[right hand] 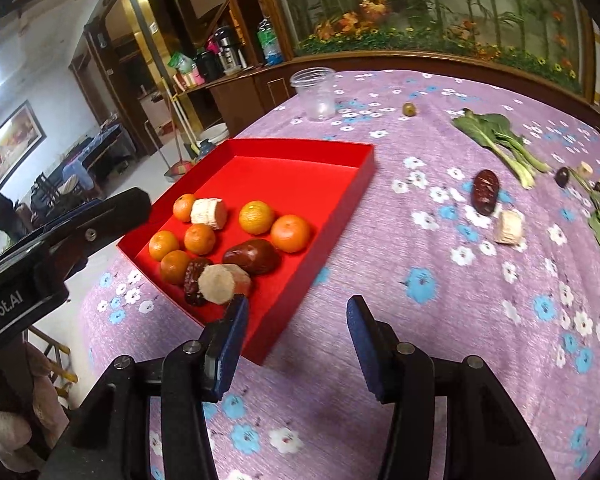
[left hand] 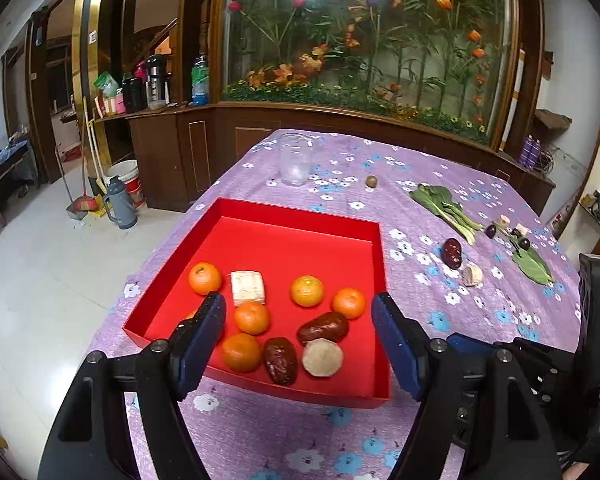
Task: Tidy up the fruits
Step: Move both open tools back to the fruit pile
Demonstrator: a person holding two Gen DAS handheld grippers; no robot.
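A red tray point(left hand: 292, 214) point(right hand: 300, 148) on the purple flowered cloth holds several tangerines point(left hand: 307, 290), two dark dates point(left hand: 323, 327) and pale root slices point(left hand: 322, 357). My left gripper point(left hand: 298, 304) hangs open over the tray's near part, with nothing between its blue pads. My right gripper point(right hand: 297, 306) is open and empty above the cloth by the tray's near right corner. Outside the tray, to its right, lie another date point(right hand: 485, 192) point(left hand: 452, 253) and a pale slice point(right hand: 508, 227) point(left hand: 472, 275). A small green fruit point(right hand: 409, 109) sits farther back.
A clear plastic jar point(left hand: 296, 158) point(right hand: 316, 94) stands at the table's far side. Bok choy point(right hand: 496, 136), dark grapes point(left hand: 490, 231) and a green leaf point(left hand: 534, 266) lie at the right. The table's left edge drops to a tiled floor. A wooden cabinet runs behind.
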